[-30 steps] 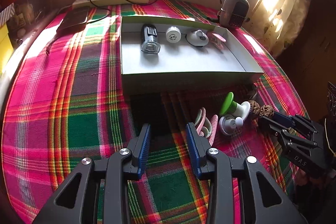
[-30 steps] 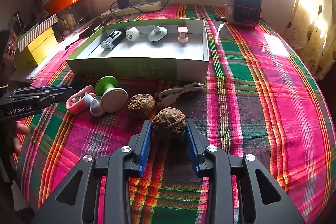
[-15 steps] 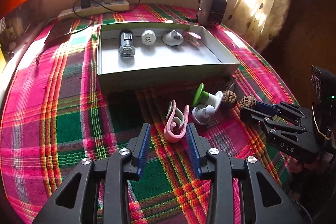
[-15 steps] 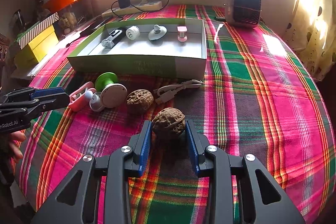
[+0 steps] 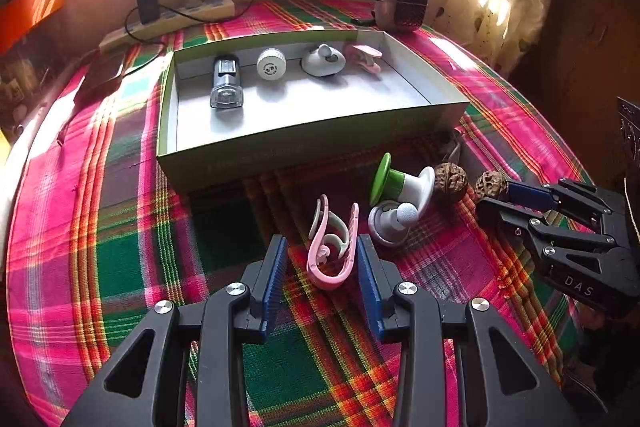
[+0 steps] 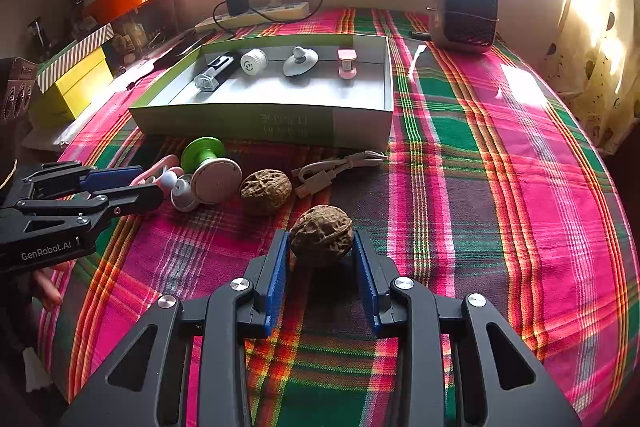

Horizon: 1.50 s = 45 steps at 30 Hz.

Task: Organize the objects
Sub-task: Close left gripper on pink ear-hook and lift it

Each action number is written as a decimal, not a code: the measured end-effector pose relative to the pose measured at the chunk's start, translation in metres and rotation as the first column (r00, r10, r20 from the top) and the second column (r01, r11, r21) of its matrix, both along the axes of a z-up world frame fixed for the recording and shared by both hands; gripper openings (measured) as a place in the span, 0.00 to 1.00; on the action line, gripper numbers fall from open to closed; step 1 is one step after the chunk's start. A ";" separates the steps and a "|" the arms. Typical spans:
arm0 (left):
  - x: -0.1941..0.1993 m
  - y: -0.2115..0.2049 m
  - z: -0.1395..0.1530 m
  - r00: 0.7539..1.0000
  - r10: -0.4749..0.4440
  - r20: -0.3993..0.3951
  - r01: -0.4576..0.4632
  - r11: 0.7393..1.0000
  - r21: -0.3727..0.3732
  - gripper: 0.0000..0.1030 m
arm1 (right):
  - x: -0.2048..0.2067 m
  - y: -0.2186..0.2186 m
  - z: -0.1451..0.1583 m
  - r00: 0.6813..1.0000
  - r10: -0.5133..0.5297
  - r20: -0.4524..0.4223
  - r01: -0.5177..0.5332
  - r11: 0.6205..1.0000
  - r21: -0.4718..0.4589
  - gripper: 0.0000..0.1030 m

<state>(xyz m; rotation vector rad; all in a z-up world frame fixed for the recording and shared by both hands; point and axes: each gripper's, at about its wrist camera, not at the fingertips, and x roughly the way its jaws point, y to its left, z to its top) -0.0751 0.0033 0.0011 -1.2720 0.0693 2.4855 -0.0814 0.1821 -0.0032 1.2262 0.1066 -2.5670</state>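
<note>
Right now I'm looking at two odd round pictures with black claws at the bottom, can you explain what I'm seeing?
No robot: a person carries a hand-held gripper in each hand, each with a fisheye camera looking along its blue-padded fingers.

The left camera shows the left hand-held gripper; its jaws have just been opening, around a pink curved plastic clip on the plaid tablecloth, not pressing it.

The right camera shows the right hand-held gripper shut on a brown wrinkled walnut.

A second walnut, a green-and-white plastic spool and a beige cable lie nearby. Behind them, a shallow green cardboard box holds four small items.
</note>
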 end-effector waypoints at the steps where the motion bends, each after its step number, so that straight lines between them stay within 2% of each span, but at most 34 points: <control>1: -0.001 0.000 0.000 1.000 0.001 -0.001 -0.001 1.000 -0.003 0.32 | 0.000 0.000 0.000 1.000 0.001 0.000 -0.001 1.000 0.000 0.33; 9: -0.009 0.004 -0.001 1.000 0.009 -0.017 -0.010 0.999 -0.053 0.32 | -0.001 0.000 0.000 1.000 0.000 0.000 0.000 1.000 0.001 0.33; 20: -0.008 0.002 -0.002 0.999 0.029 -0.027 -0.030 0.999 -0.032 0.32 | -0.003 0.002 0.000 1.000 0.000 0.001 0.000 1.000 0.001 0.33; 27: -0.008 0.000 -0.002 0.998 0.052 -0.035 -0.053 0.998 -0.045 0.21 | -0.003 0.002 0.000 1.000 0.000 0.001 0.000 1.000 0.001 0.33; 45: -0.008 -0.003 -0.002 0.998 0.057 -0.033 -0.058 0.998 -0.028 0.21 | -0.003 0.001 -0.001 1.000 0.001 0.001 -0.001 1.000 0.002 0.33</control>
